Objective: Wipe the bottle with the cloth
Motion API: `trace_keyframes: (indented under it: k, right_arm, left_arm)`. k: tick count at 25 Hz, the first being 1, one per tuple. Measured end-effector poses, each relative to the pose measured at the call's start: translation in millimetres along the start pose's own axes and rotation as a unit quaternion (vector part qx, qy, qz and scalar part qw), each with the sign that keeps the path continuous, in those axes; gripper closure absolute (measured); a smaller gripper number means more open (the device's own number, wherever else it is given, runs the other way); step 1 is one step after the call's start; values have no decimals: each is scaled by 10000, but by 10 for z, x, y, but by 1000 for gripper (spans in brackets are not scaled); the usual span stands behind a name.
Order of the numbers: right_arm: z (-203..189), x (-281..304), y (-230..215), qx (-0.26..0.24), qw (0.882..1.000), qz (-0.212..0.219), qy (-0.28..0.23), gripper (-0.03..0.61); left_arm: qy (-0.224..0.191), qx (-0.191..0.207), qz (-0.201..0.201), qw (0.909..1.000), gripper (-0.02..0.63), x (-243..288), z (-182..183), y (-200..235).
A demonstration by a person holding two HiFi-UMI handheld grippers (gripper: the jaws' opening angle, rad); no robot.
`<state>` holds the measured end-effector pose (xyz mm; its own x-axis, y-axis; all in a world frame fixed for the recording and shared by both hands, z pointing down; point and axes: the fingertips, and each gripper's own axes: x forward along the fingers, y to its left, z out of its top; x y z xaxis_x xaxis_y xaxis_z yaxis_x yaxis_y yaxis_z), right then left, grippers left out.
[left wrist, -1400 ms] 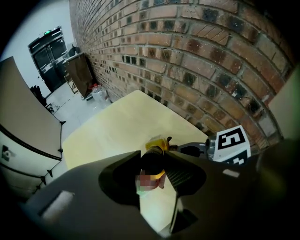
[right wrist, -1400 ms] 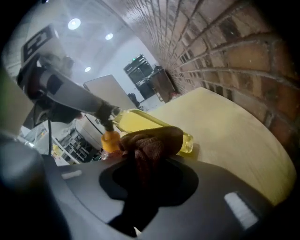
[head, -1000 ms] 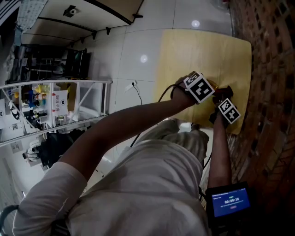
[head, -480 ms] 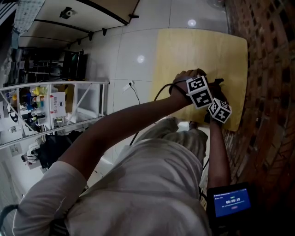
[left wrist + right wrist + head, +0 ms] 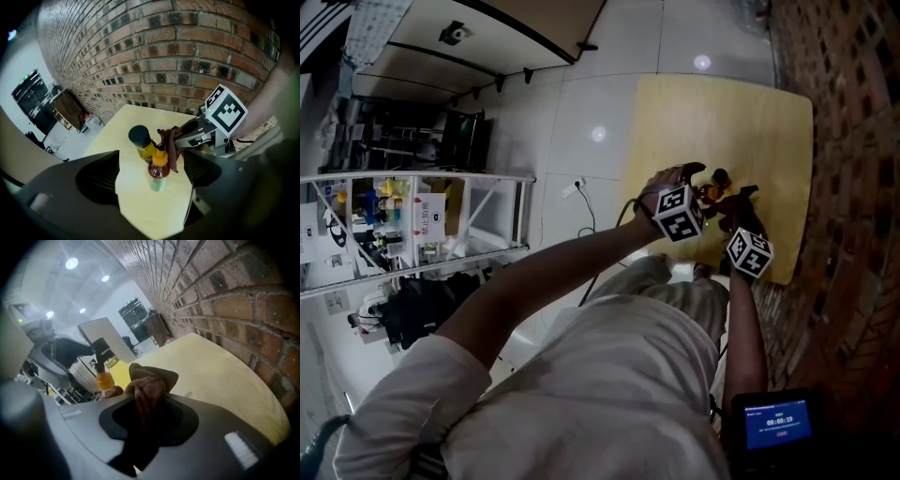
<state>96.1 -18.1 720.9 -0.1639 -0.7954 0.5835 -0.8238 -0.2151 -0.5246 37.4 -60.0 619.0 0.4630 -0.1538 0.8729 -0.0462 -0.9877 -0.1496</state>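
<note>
- Left gripper (image 5: pixel 153 186): jaws have just been opening and are standing wide apart. The orange-capped bottle (image 5: pixel 158 165) is standing untouched between them on the yellow table (image 5: pixel 140 213).
- Brown cloth (image 5: pixel 171 149) is hanging just right of the bottle's cap.
- Right gripper (image 5: pixel 145 420) is clamping the cloth.

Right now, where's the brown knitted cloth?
The brown knitted cloth is clamped in the right gripper, just right of the orange-capped sauce bottle in the left gripper view.

Pale yellow table (image 5: pixel 722 112), orange-capped bottle (image 5: pixel 159 165) standing upright on it, black-capped bottle (image 5: pixel 139 136) just beside it
</note>
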Motion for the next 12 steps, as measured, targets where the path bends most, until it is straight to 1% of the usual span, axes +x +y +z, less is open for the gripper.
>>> trace_keyframes:
  k: [2,4,6,8,9,12]
  right_arm:
    - [-73,-67,13,2,10000,23,20,486]
    - [-165,-133,-9,28,10000,1,61,486]
    - [-263,-177,-41,76,9999,-55,118,486]
    - [-331,-222,-73,111,9997,-125,173,486]
    - [-351,-255,-87,118,9996,-158,191,486]
    - [-371,-374,-125,115,9994,-239,204,486]
  left_arm:
    - [96,-86,-76,9999,161,33,-137,-29]
    - [249,10,-184,9995,169,97,-217,-85]
    - [435,123,-237,9987,195,175,-256,-122]
    - [620,85,-208,9978,233,258,-267,-125]
    - [684,-28,-190,9975,254,295,-260,-127]
    - [721,-589,-166,9955,271,388,-202,-157]
